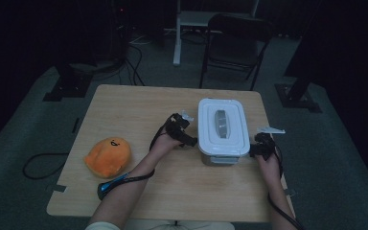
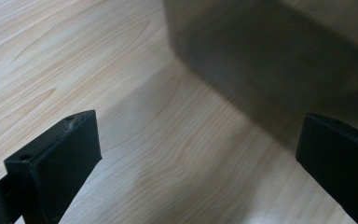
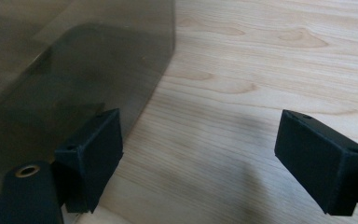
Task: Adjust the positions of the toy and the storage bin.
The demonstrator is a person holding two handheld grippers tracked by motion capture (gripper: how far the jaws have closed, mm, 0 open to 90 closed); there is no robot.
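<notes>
Box [image 1: 223, 131] between both grippers' fingers [image 3: 91, 154]

- The left forearm [image 1: 127, 187] is reaching in from the bottom edge, angling up and to the right.
- The left gripper [image 1: 188, 140] is pointing right, its jaws standing wide apart in the left gripper view.
- The right forearm [image 1: 277, 191] is rising nearly straight from the bottom right.
- The right gripper [image 1: 252, 149] is pointing left, its jaws gaping wide in the right gripper view.
</notes>
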